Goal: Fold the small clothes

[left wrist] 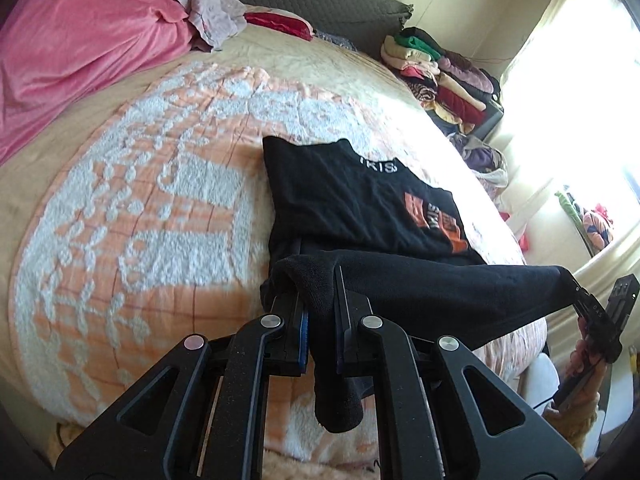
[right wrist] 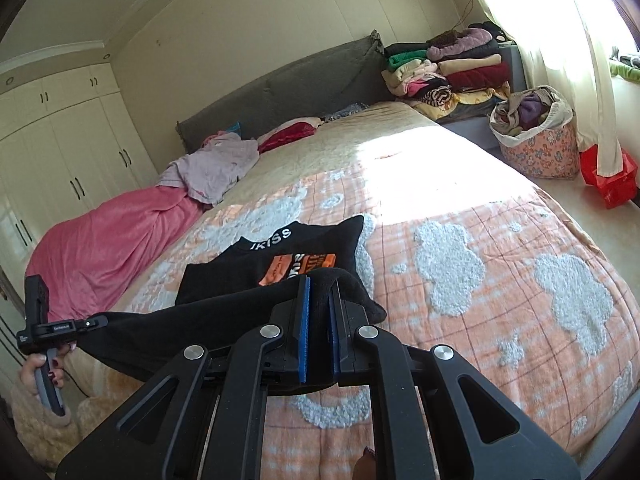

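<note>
From the left wrist camera, the left hand-held gripper (left wrist: 320, 300) is clamped on one end of a black, soft knit garment (left wrist: 420, 288); a fuzzy fold bulges between its blue-lined fingers (left wrist: 303, 336) and a loose end hangs down below them. The cloth stretches taut to the right, lifted over the near edge of the bed, where the right hand-held gripper (left wrist: 576, 290) pinches the other end, its black handle held in a person's hand (left wrist: 580, 376). Beyond the stretched part, the rest of the garment lies flat on the peach-and-white tufted bedspread (left wrist: 140, 208), showing white letters that read partly as "KIS" and an orange printed patch whose words are too small to read. A pink plush blanket (left wrist: 80, 48) lies bunched at the far left, and a stack of folded clothes in mixed colours (left wrist: 440, 76) sits past the bed's far corner.

From the right wrist camera, the right hand-held gripper (right wrist: 319, 300) is closed on the black garment (right wrist: 192, 328), cloth wedged between its blue pads (right wrist: 304, 332). The fabric runs left to the left hand-held gripper (right wrist: 102, 321), also pinching it; the hand on its grey handle (right wrist: 44, 372) has dark-painted nails and a fluffy cream sleeve. On the flat part the white lettering reads "IKISS" above the orange print. A floral fabric basket (right wrist: 536, 148) stuffed with clothes stands beside the bed, near a red bag (right wrist: 608, 176).
</note>
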Demonstrator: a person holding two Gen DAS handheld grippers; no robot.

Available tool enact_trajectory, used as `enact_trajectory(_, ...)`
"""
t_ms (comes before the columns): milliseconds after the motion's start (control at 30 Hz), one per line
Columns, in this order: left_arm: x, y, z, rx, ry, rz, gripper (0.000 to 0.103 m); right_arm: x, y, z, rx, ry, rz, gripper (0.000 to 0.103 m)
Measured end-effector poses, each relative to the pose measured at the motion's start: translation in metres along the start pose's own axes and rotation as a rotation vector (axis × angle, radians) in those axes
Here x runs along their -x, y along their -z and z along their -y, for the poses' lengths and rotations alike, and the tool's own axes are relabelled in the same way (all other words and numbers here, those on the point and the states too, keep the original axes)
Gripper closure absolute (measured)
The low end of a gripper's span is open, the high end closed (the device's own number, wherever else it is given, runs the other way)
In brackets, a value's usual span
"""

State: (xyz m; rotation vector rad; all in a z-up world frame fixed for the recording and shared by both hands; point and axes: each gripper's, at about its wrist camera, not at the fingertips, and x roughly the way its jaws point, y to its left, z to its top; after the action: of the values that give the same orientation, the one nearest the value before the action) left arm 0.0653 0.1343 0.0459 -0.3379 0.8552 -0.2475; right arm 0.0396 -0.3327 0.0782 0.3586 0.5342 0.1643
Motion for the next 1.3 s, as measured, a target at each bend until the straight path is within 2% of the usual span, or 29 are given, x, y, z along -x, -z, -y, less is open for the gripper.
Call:
enact_trajectory(233, -0.009, -0.025, -0.001, 0.017, -0.018, 0.047, 0.100, -0.020, -0.022, -0.004, 0.014, 0.009, 0.028, 0.096)
enact_trajectory(633, -0.044, -0.055, 0.000, 0.039, -0.074, 0.093, 0.100, -0.074, -0.050, 0.003, 0.015, 0.044, 0.014, 0.096)
enact_trajectory(933, -0.070, -0.069, -0.007, 0.062, -0.108, 0.091, 0.100, -0.120, -0.068, 0.009, 0.014, 0.076, -0.021, 0.096)
enact_trajectory(1233, -0.100, -0.076, -0.009, 0.053, -0.159, 0.083, 0.097, -0.166, -0.068, 0.020, -0.008, 0.124, -0.086, 0.095)
enact_trajectory(1267, -0.104, -0.076, -0.010, 0.046, -0.168, 0.084, 0.093, -0.171, -0.065, 0.022, -0.007, 0.134, -0.100, 0.090)
enact_trajectory(1300, -0.106, -0.075, -0.010, 0.042, -0.176, 0.083, 0.088, -0.175, -0.063, 0.024, -0.005, 0.167, -0.109, 0.077)
